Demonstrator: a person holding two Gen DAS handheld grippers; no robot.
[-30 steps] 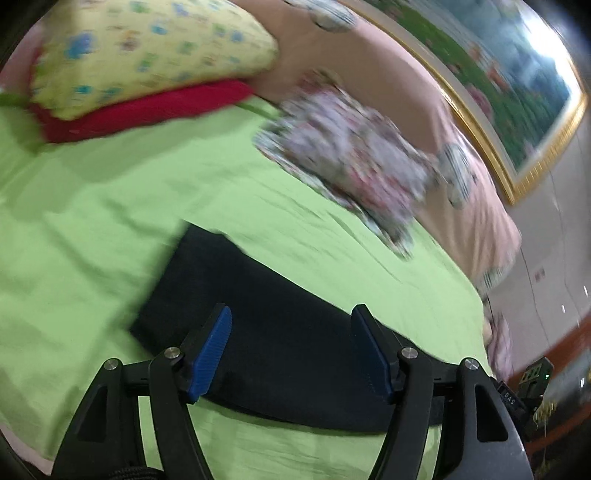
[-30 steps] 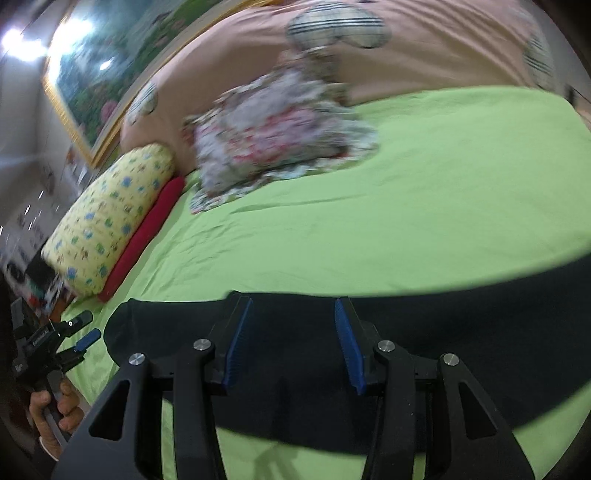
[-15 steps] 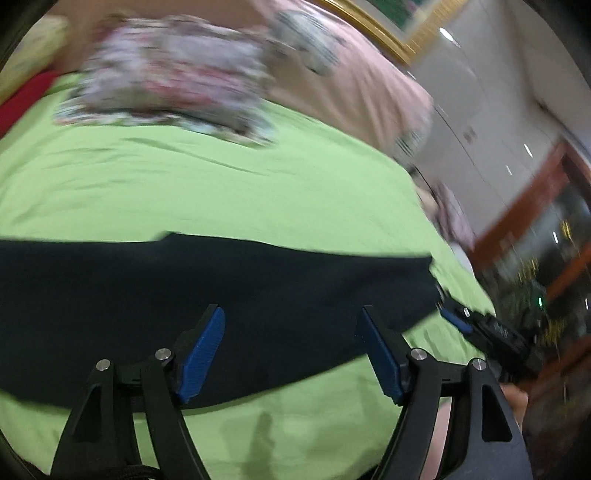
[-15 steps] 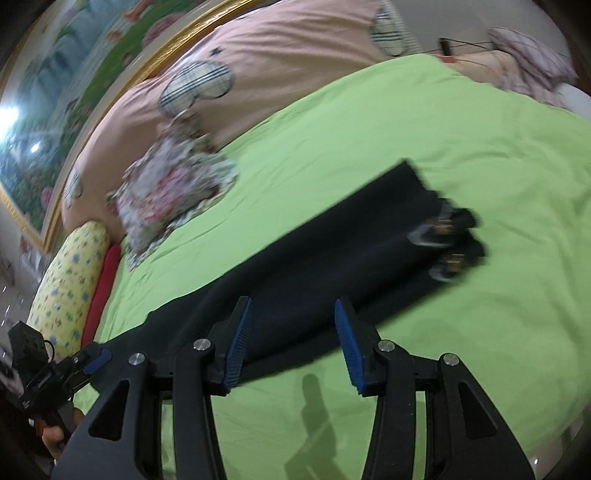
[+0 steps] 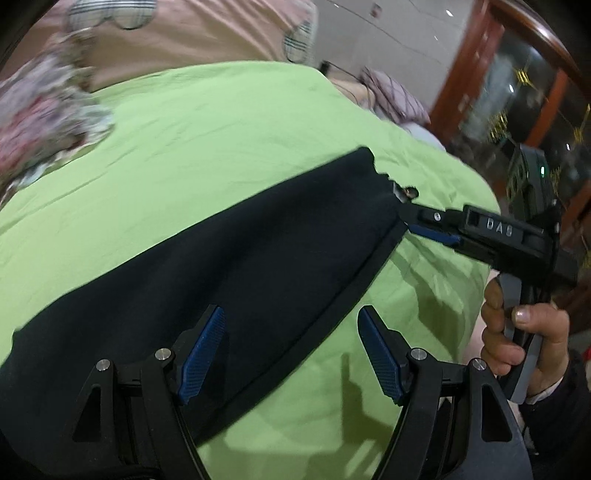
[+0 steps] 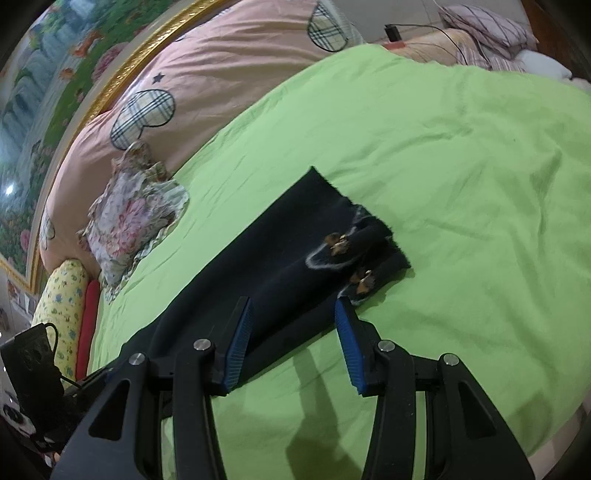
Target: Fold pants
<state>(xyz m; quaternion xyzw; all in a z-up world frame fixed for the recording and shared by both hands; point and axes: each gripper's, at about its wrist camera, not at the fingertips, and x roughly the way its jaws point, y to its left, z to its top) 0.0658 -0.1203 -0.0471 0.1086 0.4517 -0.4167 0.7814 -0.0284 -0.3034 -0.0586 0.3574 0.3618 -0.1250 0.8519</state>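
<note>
Dark navy pants (image 5: 229, 266) lie in a long strip, folded lengthwise, on the green bed sheet (image 5: 221, 140). My left gripper (image 5: 291, 347) is open and empty, hovering over the pants' near edge. In the right wrist view the pants (image 6: 295, 258) end at the waistband with small metal buckles (image 6: 338, 243). My right gripper (image 6: 295, 339) is open and empty just above the pants near that waistband. The right gripper also shows in the left wrist view (image 5: 417, 221), its tips at the waistband end.
A floral cushion (image 6: 129, 218), a yellow pillow (image 6: 62, 295) and a red one (image 6: 88, 325) lie at the head. A pink duvet (image 6: 229, 66) lines the far side. A plaid pillow (image 6: 484, 27) sits beyond the bed. The bed edge (image 6: 554, 435) is close at right.
Both views have swung toward the waistband end of the pants. The right gripper has come down closer to the waistband; both stay open.
</note>
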